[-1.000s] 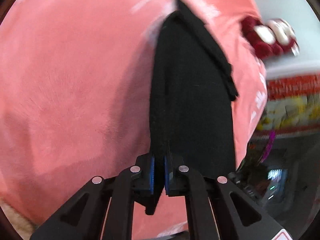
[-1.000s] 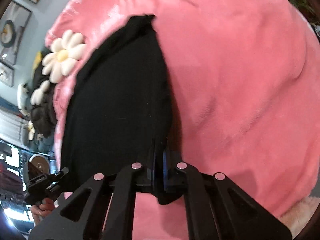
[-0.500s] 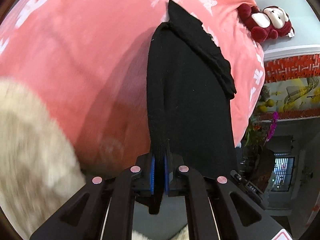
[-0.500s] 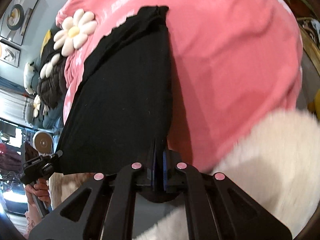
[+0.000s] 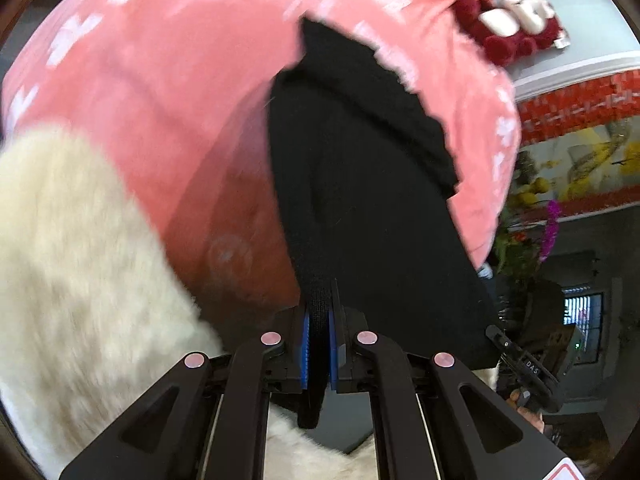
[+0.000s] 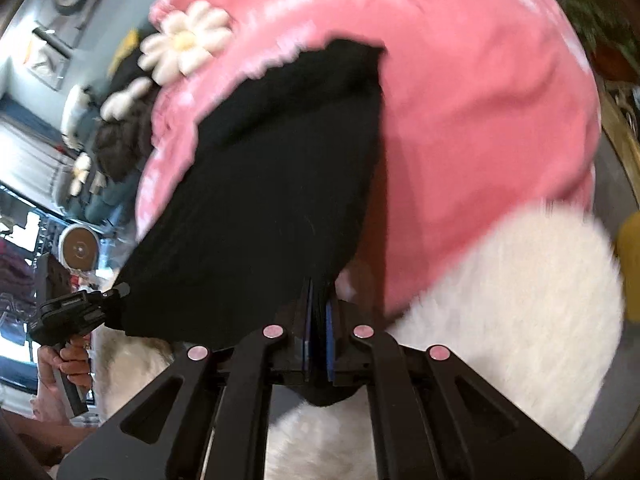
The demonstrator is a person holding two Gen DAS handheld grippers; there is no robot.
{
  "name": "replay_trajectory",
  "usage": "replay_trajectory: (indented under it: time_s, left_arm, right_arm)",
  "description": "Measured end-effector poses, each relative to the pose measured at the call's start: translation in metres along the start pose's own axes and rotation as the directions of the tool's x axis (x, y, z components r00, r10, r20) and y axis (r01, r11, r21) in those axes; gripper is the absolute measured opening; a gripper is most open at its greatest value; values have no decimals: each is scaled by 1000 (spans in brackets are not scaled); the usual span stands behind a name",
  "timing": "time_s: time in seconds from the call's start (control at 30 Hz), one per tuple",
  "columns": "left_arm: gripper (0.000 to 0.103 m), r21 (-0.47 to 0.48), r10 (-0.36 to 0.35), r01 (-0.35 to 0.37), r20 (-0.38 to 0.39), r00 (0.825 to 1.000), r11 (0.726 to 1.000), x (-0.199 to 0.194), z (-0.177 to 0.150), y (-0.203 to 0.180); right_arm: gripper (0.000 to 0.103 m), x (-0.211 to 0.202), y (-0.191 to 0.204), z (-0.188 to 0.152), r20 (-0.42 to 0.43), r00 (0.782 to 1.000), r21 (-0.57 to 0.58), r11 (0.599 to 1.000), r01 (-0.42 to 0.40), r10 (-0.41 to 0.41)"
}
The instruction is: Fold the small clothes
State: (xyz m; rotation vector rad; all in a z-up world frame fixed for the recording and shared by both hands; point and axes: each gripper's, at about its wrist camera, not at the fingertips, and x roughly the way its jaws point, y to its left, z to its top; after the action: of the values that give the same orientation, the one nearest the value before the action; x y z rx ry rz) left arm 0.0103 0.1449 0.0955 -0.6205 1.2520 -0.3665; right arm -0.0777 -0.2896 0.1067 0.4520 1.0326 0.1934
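Black garment (image 5: 372, 216): a matte knit cloth, stretched between both grippers and lifted at its near edge; its far end lies rumpled on the pink blanket (image 5: 168, 92).
Left gripper (image 5: 318, 354): clenched on 1 near corner of the black garment, a thick fold of cloth pressed between its 2 blue-faced pads with a tail hanging below.
Right gripper (image 6: 319, 344): likewise clamped on the other near corner of the black garment, cloth bunched between its pads and bulging beneath them.
Pink blanket: plush, velvety, with pale printed marks, spread beneath the black garment and far beyond it on every side.
Cream fur rug (image 5: 76, 264): long shaggy pile, under the near edge of the pink blanket, left of the black garment in the left view and right of it in the right view.
Daisy cushion (image 6: 186, 42): white petals, yellow centre, on the pink blanket past the garment's far left corner.
Red plush toy (image 5: 516, 20): dark red and white, blurred, beyond the pink blanket's far right edge.
Flowers (image 5: 548, 224): purple blooms, right of the black garment.
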Motion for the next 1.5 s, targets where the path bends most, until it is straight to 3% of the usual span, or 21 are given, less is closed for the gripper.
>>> replay_trajectory:
  time_s: [0.13, 0.2, 0.27, 0.3, 0.33, 0.37, 0.43, 0.47, 0.5, 0.57, 0.63, 0.73, 0.83, 1.03, 1.2, 1.23, 1.27, 1.3, 1.43, 1.5]
  left_arm:
    - [4, 93, -24, 16, 89, 996, 996, -15, 65, -31]
    - [5, 139, 16, -39, 160, 987, 989, -12, 112, -48]
    - [14, 143, 72, -107, 230, 971, 984, -2, 157, -55]
    - [29, 124, 121, -160, 276, 954, 979, 9, 183, -57]
    - [61, 78, 188, -224, 321, 928, 972, 16, 201, -55]
    - [73, 12, 286, -314, 380, 880, 949, 30, 225, -51]
    - [70, -30, 382, -401, 379, 843, 916, 48, 246, -41]
    - [70, -43, 407, -420, 351, 843, 907, 56, 253, -36]
    - [70, -47, 394, -401, 324, 860, 915, 60, 255, -28]
    - [73, -23, 341, -352, 313, 887, 936, 61, 244, -16]
    - [73, 23, 334, -357, 304, 892, 934, 63, 229, -7]
    - [73, 76, 384, -424, 303, 872, 903, 81, 213, -3]
    - [73, 117, 389, -435, 289, 875, 893, 98, 206, -5]
    - [73, 183, 396, -455, 282, 874, 872, 127, 198, -28]
    - [73, 259, 412, -483, 284, 866, 836, 143, 187, -50]
    - [73, 269, 414, -484, 278, 867, 833, 146, 185, -52]
    - [73, 275, 417, -486, 273, 867, 830, 148, 183, -53]
    - [73, 281, 424, -490, 265, 866, 825, 151, 181, -54]
    - [74, 288, 434, -491, 241, 868, 822, 158, 177, -52]
    - [74, 282, 441, -490, 223, 870, 825, 163, 175, -48]
  right_arm:
    - [4, -3, 12, 81, 120, 992, -33, 999, -28, 32]
    - [4, 13, 13, 122, 151, 988, -32, 999, -21, 25]
    - [9, 44, 9, 171, 201, 979, 6, 1000, 9, -10]
    - [11, 63, 4, 189, 194, 981, 22, 1000, 15, -19]
    - [13, 82, -3, 206, 192, 980, 52, 998, 42, -51]
    - [18, 103, -13, 222, 203, 974, 109, 990, 84, -105]
    - [18, 122, -19, 229, 189, 972, 145, 983, 115, -141]
    - [19, 127, -19, 225, 195, 970, 156, 981, 116, -145]
    - [20, 127, -19, 218, 201, 971, 150, 984, 99, -128]
    - [48, 129, -13, 194, 202, 971, 89, 990, 110, -126]
    - [50, 134, -7, 176, 198, 967, 10, 987, 161, -160]
    - [50, 145, -17, 157, 155, 970, -36, 980, 197, -189]
    - [50, 154, -28, 159, 134, 972, -16, 980, 197, -193]
    - [50, 171, -32, 198, 156, 968, 8, 980, 197, -195]
    - [50, 203, -33, 240, 140, 971, 23, 981, 194, -195]
    - [46, 215, -36, 246, 108, 975, 26, 981, 192, -193]
    - [15, 221, -37, 249, 82, 980, 15, 983, 183, -183]
    - [2, 224, -35, 252, 64, 983, 3, 985, 175, -174]
    - [2, 191, -26, 256, 207, 960, -13, 980, 198, -191]
    - [2, 210, -45, 254, 135, 956, 16, 965, 261, -261]
